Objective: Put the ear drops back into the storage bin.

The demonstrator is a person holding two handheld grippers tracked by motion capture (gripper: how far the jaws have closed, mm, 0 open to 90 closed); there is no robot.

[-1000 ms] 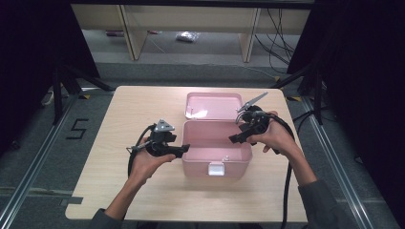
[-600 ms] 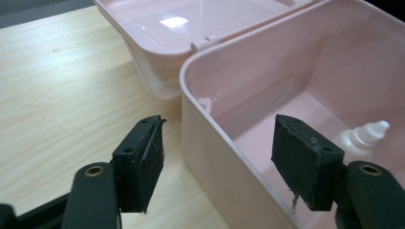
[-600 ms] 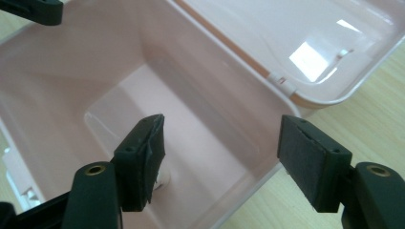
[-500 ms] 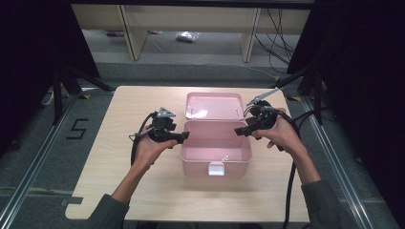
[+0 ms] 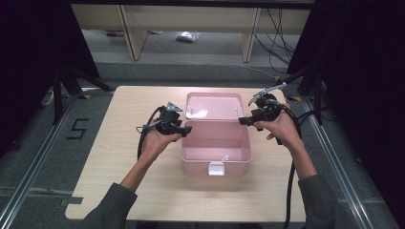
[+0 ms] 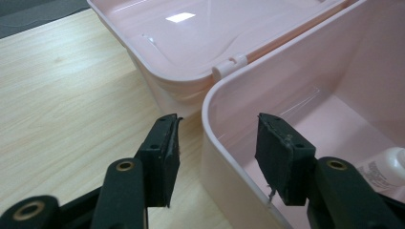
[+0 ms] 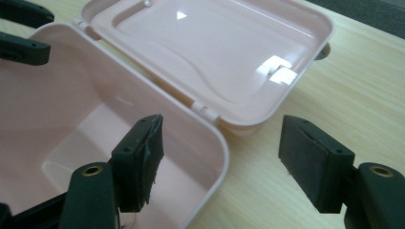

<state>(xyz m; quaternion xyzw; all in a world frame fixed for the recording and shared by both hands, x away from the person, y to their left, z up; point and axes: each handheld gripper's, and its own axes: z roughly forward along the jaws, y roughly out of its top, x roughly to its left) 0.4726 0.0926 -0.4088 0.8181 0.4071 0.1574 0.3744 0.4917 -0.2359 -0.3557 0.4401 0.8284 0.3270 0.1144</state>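
Pink box (image 5: 216, 143) sits mid-table (image 5: 119, 191), lid (image 5: 214, 106) folded flat behind it on its hinge. Left tongs (image 5: 187, 129) straddle the left wall near the back corner — one pad outside, one inside; the jaws have just been closing, but a gap shows on both sides of the wall, so not yet clamped. Right tongs (image 5: 242, 121) stand wide apart astride the right back corner, likewise touching nothing. The step looks like gripping both side walls. To do it well: seat each wall deep between the pads, below the rolled rim, then close both sides evenly — thin plastic will likely flex or slip if pinched at the edge. A small white bottle (image 6: 388, 164) lies inside; keep the inner pad clear of it.
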